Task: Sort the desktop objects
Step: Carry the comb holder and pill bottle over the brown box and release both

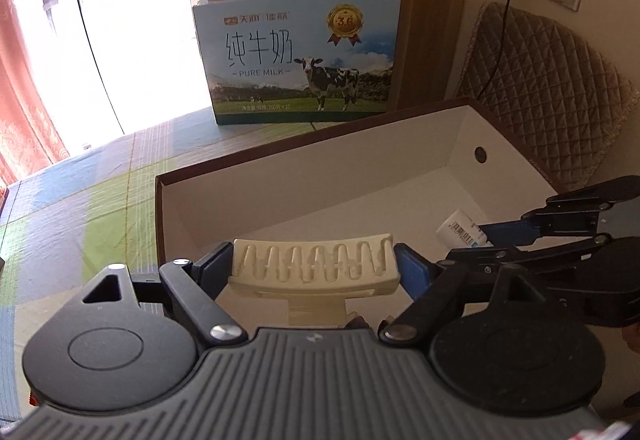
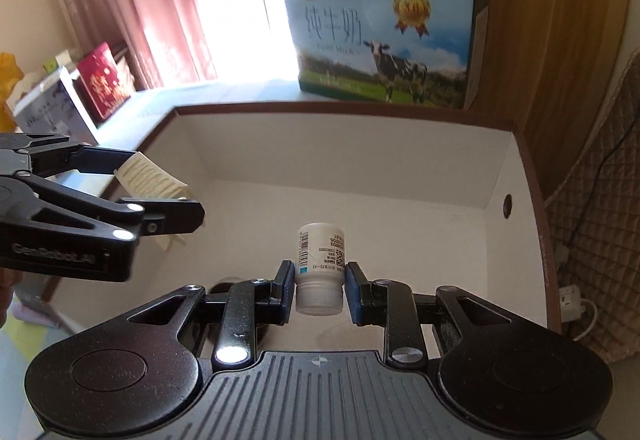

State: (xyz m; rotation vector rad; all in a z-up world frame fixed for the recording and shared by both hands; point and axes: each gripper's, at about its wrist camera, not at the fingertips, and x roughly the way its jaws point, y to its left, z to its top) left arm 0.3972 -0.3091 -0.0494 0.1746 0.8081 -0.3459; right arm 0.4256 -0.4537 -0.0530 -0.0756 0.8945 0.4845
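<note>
Hair clip (image 1: 314,264), one, cream: clamped by left gripper (image 1: 314,266) at lower centre. One white bottle (image 2: 320,268): clamped by right gripper (image 2: 319,286) over one open box (image 2: 532,176). Two milk cartons (image 1: 300,56) stacked at top; checked tablecloth (image 1: 80,208); curtained window (image 2: 132,0) upper left.

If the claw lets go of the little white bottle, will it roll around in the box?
Probably. The white bottle is round, so on its side it could roll on the box's flat floor. It looks small and plastic, so likely light and unbreakable.
</note>
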